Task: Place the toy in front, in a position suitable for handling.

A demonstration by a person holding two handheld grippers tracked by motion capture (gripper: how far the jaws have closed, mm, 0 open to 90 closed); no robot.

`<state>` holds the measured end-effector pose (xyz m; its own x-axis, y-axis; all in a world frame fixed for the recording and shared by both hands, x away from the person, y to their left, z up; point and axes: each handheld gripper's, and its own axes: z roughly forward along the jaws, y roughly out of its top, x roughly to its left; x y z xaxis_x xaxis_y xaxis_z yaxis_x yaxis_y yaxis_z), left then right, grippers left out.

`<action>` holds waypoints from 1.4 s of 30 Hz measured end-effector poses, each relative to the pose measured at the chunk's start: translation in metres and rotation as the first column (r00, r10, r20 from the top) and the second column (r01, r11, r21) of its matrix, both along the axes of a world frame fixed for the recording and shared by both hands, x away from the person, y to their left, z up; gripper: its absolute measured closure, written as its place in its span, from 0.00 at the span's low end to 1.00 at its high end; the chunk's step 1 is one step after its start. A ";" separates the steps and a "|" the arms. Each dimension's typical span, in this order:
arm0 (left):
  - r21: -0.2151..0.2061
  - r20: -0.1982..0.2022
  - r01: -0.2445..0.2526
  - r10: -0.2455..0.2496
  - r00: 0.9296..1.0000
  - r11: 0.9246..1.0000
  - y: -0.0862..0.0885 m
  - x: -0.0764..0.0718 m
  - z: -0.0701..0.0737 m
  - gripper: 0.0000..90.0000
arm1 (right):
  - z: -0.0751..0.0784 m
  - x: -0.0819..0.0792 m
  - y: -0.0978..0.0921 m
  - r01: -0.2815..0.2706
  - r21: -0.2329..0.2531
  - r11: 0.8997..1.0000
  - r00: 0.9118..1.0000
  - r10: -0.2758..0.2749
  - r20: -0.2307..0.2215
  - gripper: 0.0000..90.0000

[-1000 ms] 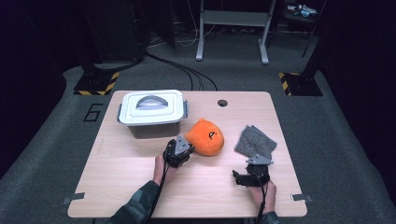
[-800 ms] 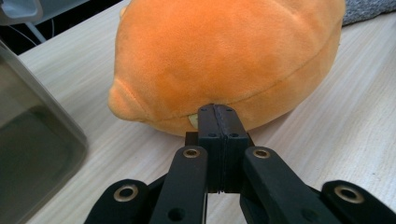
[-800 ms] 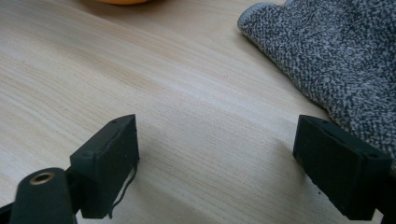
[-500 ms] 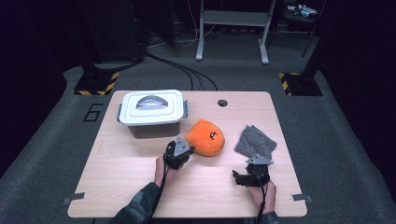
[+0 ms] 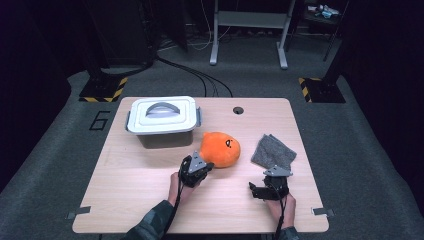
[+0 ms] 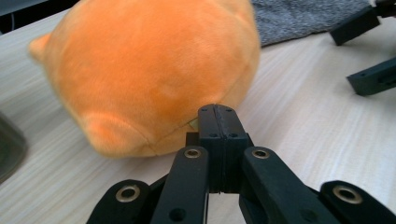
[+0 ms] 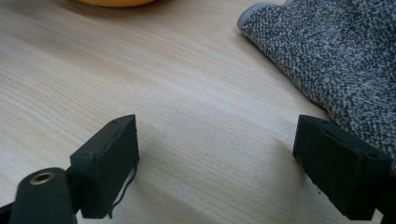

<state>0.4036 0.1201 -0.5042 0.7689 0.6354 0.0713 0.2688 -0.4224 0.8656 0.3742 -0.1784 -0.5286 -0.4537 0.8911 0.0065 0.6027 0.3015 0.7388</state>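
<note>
An orange plush toy (image 5: 220,149) lies near the middle of the wooden table (image 5: 125,190). My left gripper (image 5: 204,166) sits at its near-left edge. In the left gripper view the jaws (image 6: 217,114) are pressed together against the toy's (image 6: 149,70) lower seam and seem to pinch a small fold of fabric. A grey knitted cloth (image 5: 273,151) lies flat to the right. My right gripper (image 5: 273,176) rests just in front of it. It (image 7: 215,154) is open over bare wood, with the cloth (image 7: 336,60) beside its right jaw.
A white lidded box (image 5: 162,120) with a grey handle stands at the back left of the table. A small round hole (image 5: 238,110) is in the tabletop near the far edge. The floor around is dark, with stands and cables behind.
</note>
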 end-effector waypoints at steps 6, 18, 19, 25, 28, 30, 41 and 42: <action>-0.008 -0.006 0.042 -0.042 0.999 0.999 -0.006 -0.006 0.000 1.00 | 0.000 0.000 0.000 0.000 -0.001 1.000 1.000 0.000 0.000 0.15; -0.073 -0.012 -0.013 0.012 1.000 0.997 0.023 -0.012 0.012 0.59 | 0.000 0.000 0.000 0.000 -0.002 1.000 1.000 0.000 0.001 0.15; -0.067 -0.010 -0.023 0.022 1.000 0.997 0.028 -0.011 0.013 0.57 | 0.000 0.000 0.000 0.000 -0.002 1.000 1.000 0.000 0.001 0.15; -0.072 -0.057 -0.102 0.098 0.994 0.992 0.043 0.002 0.006 0.42 | 0.000 0.000 0.000 0.000 -0.002 1.000 1.000 0.000 0.001 0.15; -0.065 -0.078 -0.092 0.087 0.993 0.994 0.038 0.006 0.003 0.39 | 0.000 0.000 0.000 0.000 -0.002 1.000 1.000 0.000 0.001 0.15; -0.058 -0.079 -0.083 0.079 0.994 0.995 0.034 0.008 0.001 0.39 | 0.000 0.000 0.000 0.001 -0.001 1.000 1.000 -0.001 0.000 0.15; -0.081 -0.036 -0.045 0.042 0.998 0.996 0.028 0.014 -0.004 0.76 | 0.000 0.000 0.000 0.001 -0.002 1.000 1.000 -0.001 0.001 0.15; -0.091 -0.037 -0.038 0.035 0.999 0.995 0.028 0.015 -0.004 0.80 | 0.000 0.000 0.000 0.001 -0.002 1.000 1.000 -0.001 0.001 0.15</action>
<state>0.4186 0.1485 -0.5086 0.7463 0.6655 -0.0155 0.3140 -0.3313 0.8897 0.3744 -0.1782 -0.5287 -0.4533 0.8914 0.0043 0.6021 0.3026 0.7389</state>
